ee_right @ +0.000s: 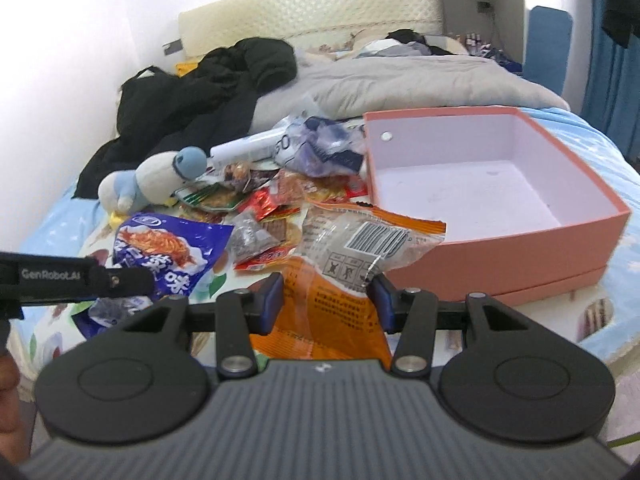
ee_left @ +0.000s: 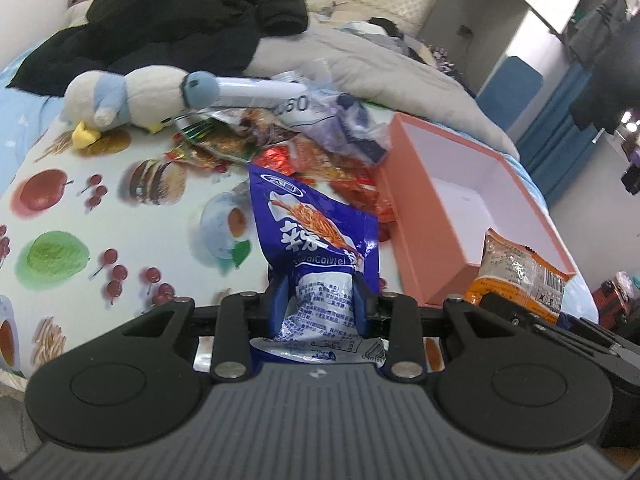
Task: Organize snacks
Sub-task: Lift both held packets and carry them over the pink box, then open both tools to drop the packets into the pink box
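Note:
A blue snack bag (ee_left: 316, 224) stands lifted above the printed cloth, and my left gripper (ee_left: 320, 292) is shut on its lower end. An orange snack bag (ee_right: 348, 248) with a barcode is pinched between the blue pads of my right gripper (ee_right: 326, 292), which is shut on it. The same orange bag (ee_left: 516, 272) shows at the right in the left wrist view, next to the box's near corner. The pink box (ee_right: 520, 248) lies open, white inside, with nothing in it. In the right wrist view the blue bag (ee_right: 168, 248) hangs at the left.
A heap of loose snack packets (ee_right: 272, 200) lies between the plush penguin (ee_right: 156, 180) and the box. Behind it are a crumpled plastic bag (ee_right: 320, 148), a black jacket (ee_left: 160, 28) and a grey duvet (ee_left: 380, 68). The fruit-print cloth (ee_left: 80, 200) covers the bed.

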Action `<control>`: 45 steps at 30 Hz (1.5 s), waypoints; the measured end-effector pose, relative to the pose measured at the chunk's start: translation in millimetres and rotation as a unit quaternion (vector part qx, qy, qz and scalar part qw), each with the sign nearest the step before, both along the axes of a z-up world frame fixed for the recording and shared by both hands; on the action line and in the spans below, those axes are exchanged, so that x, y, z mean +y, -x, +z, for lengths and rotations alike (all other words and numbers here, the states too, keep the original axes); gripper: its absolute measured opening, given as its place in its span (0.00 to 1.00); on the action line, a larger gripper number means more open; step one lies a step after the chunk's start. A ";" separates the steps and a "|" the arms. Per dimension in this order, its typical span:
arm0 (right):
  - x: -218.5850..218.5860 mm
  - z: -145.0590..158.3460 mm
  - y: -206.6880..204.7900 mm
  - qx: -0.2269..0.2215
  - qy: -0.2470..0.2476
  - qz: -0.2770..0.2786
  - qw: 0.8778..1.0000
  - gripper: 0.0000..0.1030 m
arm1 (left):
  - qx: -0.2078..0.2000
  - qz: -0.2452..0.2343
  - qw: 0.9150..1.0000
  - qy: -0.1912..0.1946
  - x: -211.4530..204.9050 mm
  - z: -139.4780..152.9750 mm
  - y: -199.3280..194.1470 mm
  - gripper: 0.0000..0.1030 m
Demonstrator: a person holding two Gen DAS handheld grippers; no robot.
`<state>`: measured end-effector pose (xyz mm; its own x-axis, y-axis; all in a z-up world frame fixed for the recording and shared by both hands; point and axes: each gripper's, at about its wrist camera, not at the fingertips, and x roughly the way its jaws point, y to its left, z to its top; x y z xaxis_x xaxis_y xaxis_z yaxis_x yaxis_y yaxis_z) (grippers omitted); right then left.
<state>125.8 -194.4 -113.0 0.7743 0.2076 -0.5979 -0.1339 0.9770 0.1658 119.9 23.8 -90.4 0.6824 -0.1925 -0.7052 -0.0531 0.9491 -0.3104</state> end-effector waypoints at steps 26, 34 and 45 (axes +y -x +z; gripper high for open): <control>-108.5 34.9 -47.4 -0.048 0.000 -0.087 0.995 0.49 | -0.050 -0.126 0.991 0.008 -139.8 49.9 -113.0 0.37; -145.5 17.9 -96.0 -0.014 -0.002 -0.109 0.994 0.49 | -0.019 -0.163 0.987 -0.001 -185.6 29.3 -180.2 0.36; -170.7 -25.8 -153.0 0.045 -0.006 -0.115 0.992 0.49 | 0.020 -0.185 0.982 -0.014 -219.2 -11.7 -242.4 0.37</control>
<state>278.8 -365.1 -138.8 0.7455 0.0394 -0.6654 0.1077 0.9780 0.1786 362.2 -195.4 -102.0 0.5402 -0.4030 -0.7388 0.2854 0.9136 -0.2896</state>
